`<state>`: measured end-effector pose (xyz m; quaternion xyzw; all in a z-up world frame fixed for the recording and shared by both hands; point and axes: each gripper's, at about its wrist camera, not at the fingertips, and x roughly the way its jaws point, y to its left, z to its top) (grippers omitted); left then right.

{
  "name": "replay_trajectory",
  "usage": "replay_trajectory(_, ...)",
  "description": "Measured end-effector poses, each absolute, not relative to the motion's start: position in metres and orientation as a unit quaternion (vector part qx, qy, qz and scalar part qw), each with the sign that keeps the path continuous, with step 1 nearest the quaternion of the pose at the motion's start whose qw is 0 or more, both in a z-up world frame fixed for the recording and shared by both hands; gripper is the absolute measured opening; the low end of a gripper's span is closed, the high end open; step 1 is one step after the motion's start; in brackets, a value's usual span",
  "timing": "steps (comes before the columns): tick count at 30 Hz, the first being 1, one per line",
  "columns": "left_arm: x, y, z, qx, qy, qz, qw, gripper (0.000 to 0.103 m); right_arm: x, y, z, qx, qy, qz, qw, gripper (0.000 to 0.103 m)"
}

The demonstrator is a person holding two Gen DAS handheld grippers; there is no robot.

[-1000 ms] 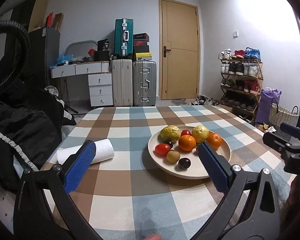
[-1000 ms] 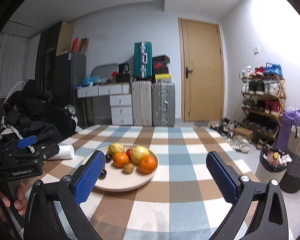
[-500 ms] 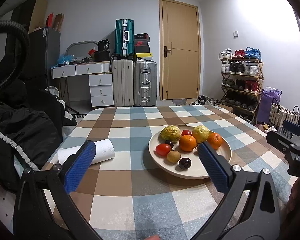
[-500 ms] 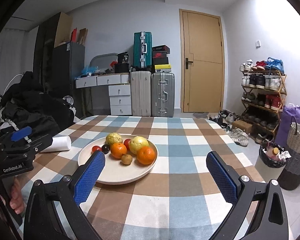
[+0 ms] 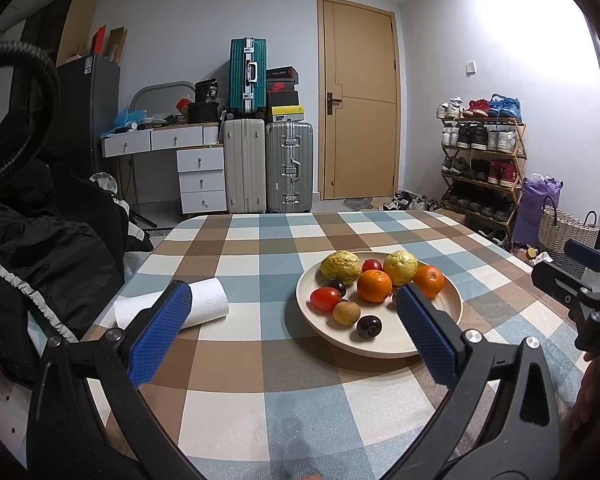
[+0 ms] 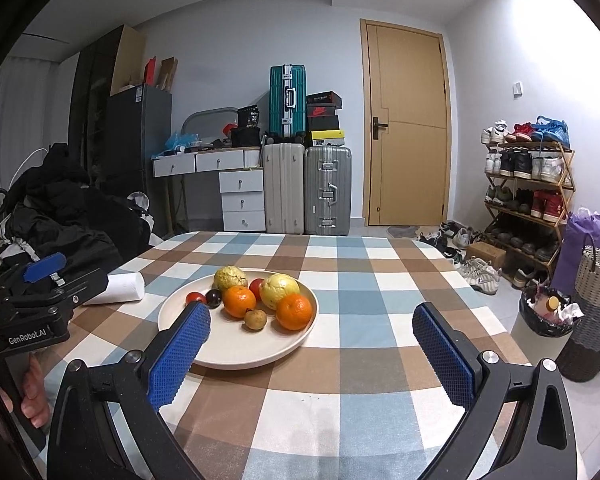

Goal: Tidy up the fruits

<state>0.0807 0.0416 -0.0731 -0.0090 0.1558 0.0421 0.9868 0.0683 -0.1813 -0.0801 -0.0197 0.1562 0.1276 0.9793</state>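
Both tools held clear of the tabletop point(image 5: 236, 364), empty, blue pads wide apart: left tool point(image 5: 296, 334), right tool point(image 6: 312, 354). Fruit heaped on the cream plate point(image 6: 236, 354) near the tabletop's middle, toward its right edge; paper roll point(image 5: 204, 304) by the left edge. Recommended: approach one outlying fruit, such as the dark plum point(image 5: 369, 326) at the plate's near rim, pads straddling it, closing gently. Plum hidden behind a pad in the right wrist view; waste bin point(image 6: 548, 312) visible only there.
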Motion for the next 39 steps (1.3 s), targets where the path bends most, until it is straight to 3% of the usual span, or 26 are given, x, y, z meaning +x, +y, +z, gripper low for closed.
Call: replay_trajectory(39,0.0785,0.0412,-0.0733,-0.009,0.155,0.043,0.987,0.102,0.0669,-0.1818,-0.0792,-0.018,0.157,0.125,0.98,0.103)
